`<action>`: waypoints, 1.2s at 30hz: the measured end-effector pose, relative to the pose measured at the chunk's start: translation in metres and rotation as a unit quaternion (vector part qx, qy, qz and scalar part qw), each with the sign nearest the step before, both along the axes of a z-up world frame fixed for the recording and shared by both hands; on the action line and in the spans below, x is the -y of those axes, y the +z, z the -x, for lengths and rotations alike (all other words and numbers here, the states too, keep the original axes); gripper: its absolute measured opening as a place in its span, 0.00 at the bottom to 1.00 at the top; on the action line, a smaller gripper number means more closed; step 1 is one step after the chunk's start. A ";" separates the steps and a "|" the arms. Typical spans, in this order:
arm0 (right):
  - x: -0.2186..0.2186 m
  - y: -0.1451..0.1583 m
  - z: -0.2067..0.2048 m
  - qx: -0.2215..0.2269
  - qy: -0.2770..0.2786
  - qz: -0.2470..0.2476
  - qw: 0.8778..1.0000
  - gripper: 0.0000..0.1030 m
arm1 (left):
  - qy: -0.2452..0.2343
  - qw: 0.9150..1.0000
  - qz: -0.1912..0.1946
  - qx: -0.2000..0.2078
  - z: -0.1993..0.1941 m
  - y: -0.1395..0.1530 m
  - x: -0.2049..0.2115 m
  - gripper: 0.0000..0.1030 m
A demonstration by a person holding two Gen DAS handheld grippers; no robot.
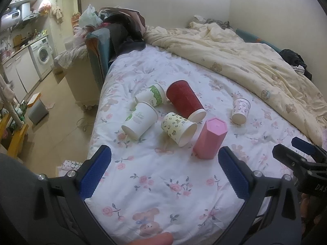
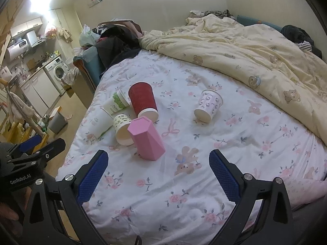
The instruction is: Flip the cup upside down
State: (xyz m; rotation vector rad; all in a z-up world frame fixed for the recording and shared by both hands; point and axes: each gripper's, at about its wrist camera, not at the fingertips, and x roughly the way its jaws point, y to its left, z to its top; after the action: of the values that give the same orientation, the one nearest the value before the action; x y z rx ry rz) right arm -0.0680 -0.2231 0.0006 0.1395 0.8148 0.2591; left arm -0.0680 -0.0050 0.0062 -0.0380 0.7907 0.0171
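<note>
Both the left gripper (image 1: 163, 161) and right gripper (image 2: 158, 161) hover spread wide and empty over the floral bedsheet (image 1: 163, 183), the faceted pink plastic cup (image 1: 210, 138) standing inverted at twelve o'clock.

Bed (image 2: 184, 194) with scattered cups

We see a floral sheet holding six cups: a pink faceted cup (image 2: 146, 140) mouth down, a red cup (image 2: 143, 102), four paper cups on their sides, and a cream duvet (image 2: 255, 57).

Matt faceted plastic pink cup (image 1: 210, 139), ribbed paper red cup (image 1: 185, 100), soft floral cloth bedsheet (image 1: 155, 183)
</note>
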 end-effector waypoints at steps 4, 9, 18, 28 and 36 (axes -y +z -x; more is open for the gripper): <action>0.000 0.001 0.000 -0.003 0.001 -0.006 1.000 0.98 | 0.000 1.000 0.001 0.000 0.000 0.000 0.001 1.00; 0.000 0.001 0.000 -0.003 0.001 -0.005 1.000 0.98 | -0.002 1.000 0.002 0.002 0.000 0.002 0.003 1.00; 0.000 0.001 0.000 -0.002 0.001 -0.005 1.000 0.98 | -0.003 1.000 0.001 0.002 -0.001 0.004 0.005 1.00; 0.000 0.001 0.000 -0.002 0.002 -0.003 1.000 0.98 | -0.002 1.000 0.004 0.003 0.000 0.006 0.004 1.00; -0.001 0.001 0.000 -0.002 0.001 -0.004 1.000 0.98 | -0.002 1.000 0.003 0.004 0.000 0.006 0.004 1.00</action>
State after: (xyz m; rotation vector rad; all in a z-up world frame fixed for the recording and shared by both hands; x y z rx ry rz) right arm -0.0685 -0.2223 0.0019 0.1466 0.8185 0.2640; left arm -0.0681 -0.0086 0.0121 -0.0423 0.7834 0.0107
